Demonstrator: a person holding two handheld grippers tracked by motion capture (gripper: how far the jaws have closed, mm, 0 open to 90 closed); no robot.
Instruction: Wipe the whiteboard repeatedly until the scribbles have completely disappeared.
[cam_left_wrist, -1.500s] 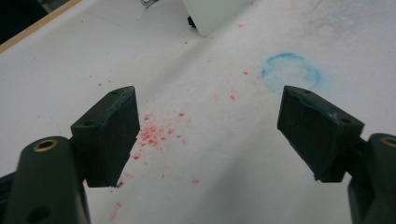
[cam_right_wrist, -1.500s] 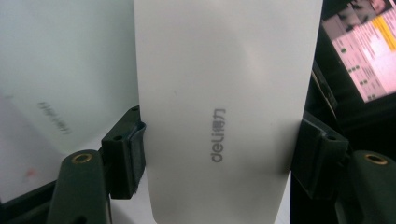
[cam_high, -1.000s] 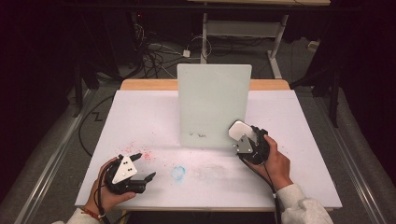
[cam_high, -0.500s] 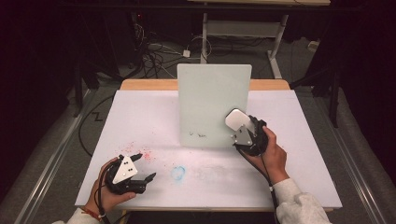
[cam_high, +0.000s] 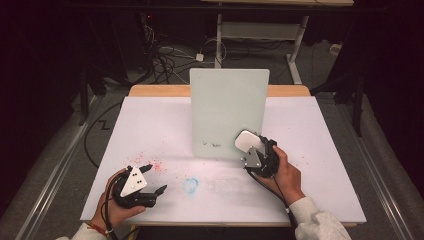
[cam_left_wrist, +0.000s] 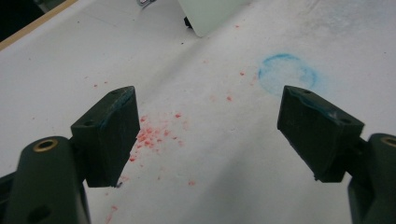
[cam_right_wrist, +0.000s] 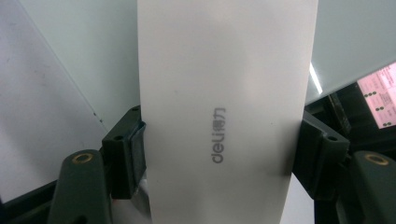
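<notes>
The right hand-held gripper (cam_high: 248, 144) had shifted slightly along the foot of the board (cam_high: 229, 111); the left hand-held gripper (cam_high: 150, 178) had stayed put.
The right one was clamped on a white eraser (cam_right_wrist: 224, 112), held against the upright board on the worktop (cam_high: 150, 125), its working face hidden; the left one's jaws stood apart over red specks (cam_left_wrist: 156, 135).

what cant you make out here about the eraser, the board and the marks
- Eraser wiping face: turned away in the right gripper view, too small in the high view.
- Dark marks low on the whiteboard: too small to read.
- Whether the eraser touches the whiteboard: hidden behind the right gripper.
- Whiteboard stand: cut off in the left gripper view.
</notes>
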